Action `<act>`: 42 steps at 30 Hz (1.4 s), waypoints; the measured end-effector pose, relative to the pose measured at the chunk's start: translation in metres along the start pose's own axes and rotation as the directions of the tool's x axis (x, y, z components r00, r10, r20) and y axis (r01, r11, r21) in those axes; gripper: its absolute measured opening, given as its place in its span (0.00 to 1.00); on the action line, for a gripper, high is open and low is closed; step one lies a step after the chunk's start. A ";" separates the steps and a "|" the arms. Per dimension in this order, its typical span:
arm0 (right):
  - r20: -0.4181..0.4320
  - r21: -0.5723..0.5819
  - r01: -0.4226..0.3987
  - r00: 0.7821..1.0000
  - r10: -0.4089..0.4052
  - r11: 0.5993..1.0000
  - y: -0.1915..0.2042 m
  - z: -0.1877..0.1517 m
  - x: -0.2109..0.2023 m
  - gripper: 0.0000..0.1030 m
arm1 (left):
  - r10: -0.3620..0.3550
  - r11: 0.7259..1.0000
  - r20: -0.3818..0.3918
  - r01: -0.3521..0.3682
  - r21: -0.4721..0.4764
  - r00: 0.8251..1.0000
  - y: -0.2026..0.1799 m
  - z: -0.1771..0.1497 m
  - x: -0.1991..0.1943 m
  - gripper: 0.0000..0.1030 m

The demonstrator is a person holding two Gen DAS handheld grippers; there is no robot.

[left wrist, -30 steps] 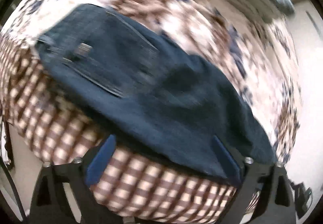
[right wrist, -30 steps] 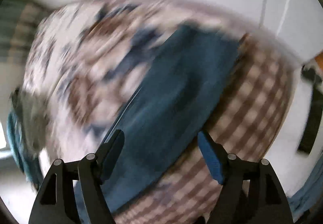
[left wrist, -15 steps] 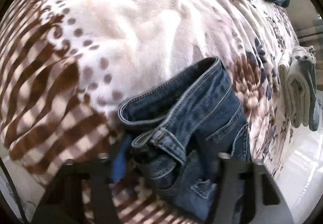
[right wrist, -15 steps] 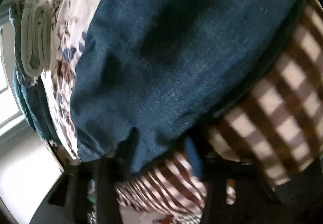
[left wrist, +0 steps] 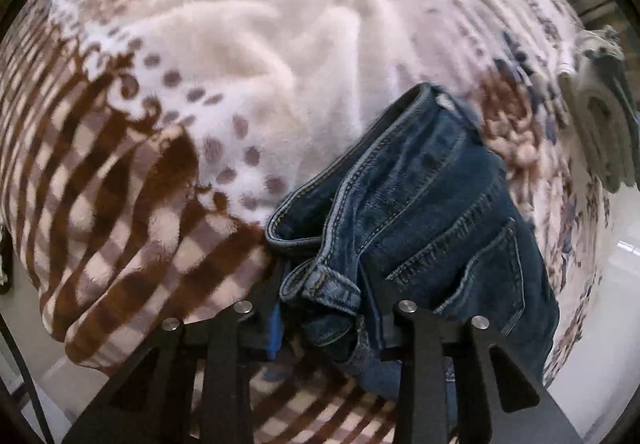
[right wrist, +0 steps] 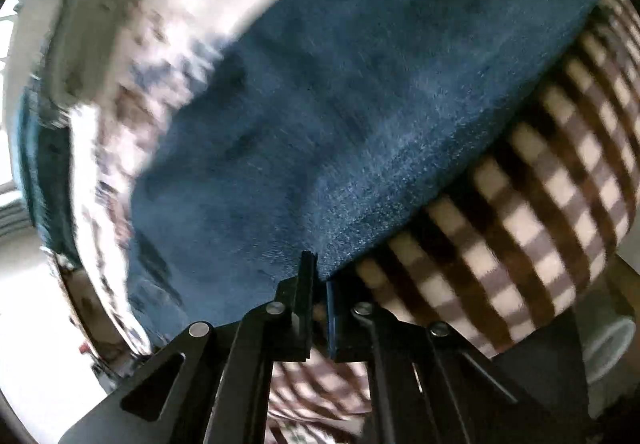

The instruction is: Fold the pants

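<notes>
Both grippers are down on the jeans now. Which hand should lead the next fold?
Probably left. The left gripper has just closed around the bunched waistband of the jeans, a thick, firm hold. The right gripper has just closed on only a thin edge of the denim by the blanket, which looks likelier to slip.

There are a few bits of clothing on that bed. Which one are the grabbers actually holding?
The blue jeans lying open on the blanket: the left gripper pinches their waistband, the right gripper their edge. The pale folded garment sits untouched at the bed's side.
</notes>
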State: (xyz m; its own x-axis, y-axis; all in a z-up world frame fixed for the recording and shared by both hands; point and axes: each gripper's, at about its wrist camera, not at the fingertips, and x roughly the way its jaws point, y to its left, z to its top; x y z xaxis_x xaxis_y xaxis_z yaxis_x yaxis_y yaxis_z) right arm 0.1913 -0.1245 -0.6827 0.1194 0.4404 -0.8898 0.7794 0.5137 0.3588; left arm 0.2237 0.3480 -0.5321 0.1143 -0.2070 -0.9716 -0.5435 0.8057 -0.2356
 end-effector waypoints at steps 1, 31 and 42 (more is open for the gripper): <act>-0.060 0.004 0.025 0.998 -0.025 1.000 -0.004 0.006 0.009 0.12 | -0.004 1.000 -0.008 0.004 0.000 1.000 0.000 0.001 -0.002 0.31; -0.581 -0.713 -0.449 0.808 -0.096 0.538 0.250 0.072 0.076 0.07 | -0.163 0.958 -0.392 0.050 -0.282 0.905 -0.177 -0.042 0.059 0.62; -0.797 -0.334 -0.544 0.599 0.078 0.769 0.203 0.116 0.106 0.59 | -0.039 0.981 -0.304 -0.022 -0.195 0.952 -0.172 -0.051 0.050 0.25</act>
State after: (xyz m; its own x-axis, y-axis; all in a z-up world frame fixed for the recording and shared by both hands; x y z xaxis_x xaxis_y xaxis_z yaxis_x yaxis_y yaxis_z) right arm 0.4334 -0.0592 -0.7368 -0.3574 0.8907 -0.2808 0.3292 0.4015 0.8547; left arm 0.2807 0.1706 -0.5386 -0.1229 -0.3977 -0.9093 -0.6977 0.6862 -0.2058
